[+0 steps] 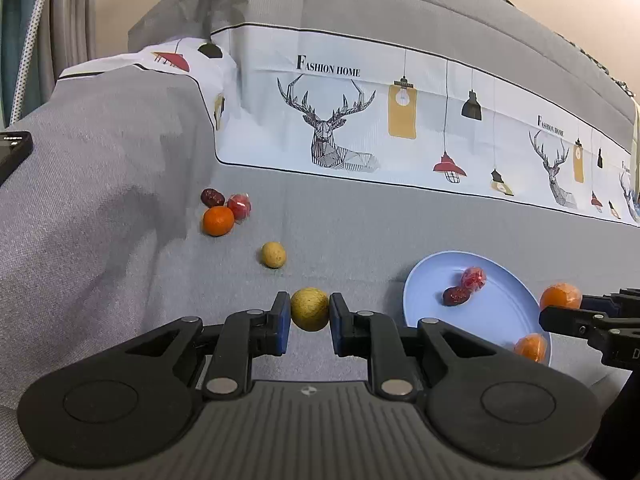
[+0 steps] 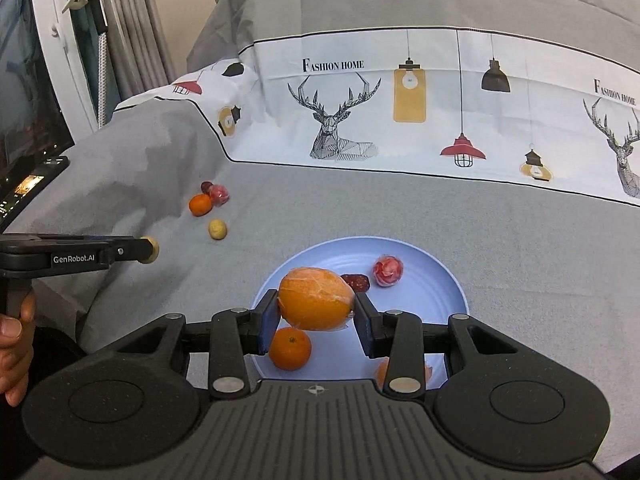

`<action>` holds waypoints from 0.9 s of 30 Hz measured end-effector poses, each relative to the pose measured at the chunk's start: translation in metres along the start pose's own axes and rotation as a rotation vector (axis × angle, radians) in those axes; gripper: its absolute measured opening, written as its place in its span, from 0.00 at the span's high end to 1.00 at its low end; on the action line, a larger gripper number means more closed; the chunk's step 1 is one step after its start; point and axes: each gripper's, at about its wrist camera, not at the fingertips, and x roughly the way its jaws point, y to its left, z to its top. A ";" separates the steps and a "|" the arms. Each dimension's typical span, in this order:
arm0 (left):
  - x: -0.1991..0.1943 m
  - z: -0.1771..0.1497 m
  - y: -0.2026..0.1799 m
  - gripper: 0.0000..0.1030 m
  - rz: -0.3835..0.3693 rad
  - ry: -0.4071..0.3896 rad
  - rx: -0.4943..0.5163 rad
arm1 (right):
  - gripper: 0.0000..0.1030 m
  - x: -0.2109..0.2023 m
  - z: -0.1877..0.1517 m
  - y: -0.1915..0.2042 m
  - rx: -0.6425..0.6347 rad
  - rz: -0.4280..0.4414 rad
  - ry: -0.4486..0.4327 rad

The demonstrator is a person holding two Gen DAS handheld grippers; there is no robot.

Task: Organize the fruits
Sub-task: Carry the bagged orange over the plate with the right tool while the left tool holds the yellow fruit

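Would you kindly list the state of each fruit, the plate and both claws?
Left claw: shut on a round yellow-brown fruit, lifted.
Right claw: shut on a plastic-wrapped orange, above the light blue plate.
Light blue plate: on the grey cloth, holding some fruit.
Unwrapped mandarin: on the plate.
Dark red date: on the plate.
Second yellow-brown fruit: loose on the cloth.

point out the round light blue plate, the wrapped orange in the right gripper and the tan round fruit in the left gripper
round light blue plate (image 2: 436,300): right wrist view, bare inner surface.
wrapped orange (image 2: 316,300): right wrist view, middle of peel.
tan round fruit (image 1: 309,309): left wrist view, centre of skin.
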 end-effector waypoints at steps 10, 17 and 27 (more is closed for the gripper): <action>0.006 0.000 0.000 0.78 -0.004 0.014 0.006 | 0.60 0.005 0.002 -0.001 0.001 -0.018 0.000; 0.006 0.000 0.000 0.78 -0.002 0.016 0.007 | 0.60 0.006 0.000 0.002 -0.008 -0.026 -0.001; 0.007 0.000 0.001 0.78 -0.003 0.014 0.007 | 0.60 0.007 0.001 0.002 -0.010 -0.030 -0.002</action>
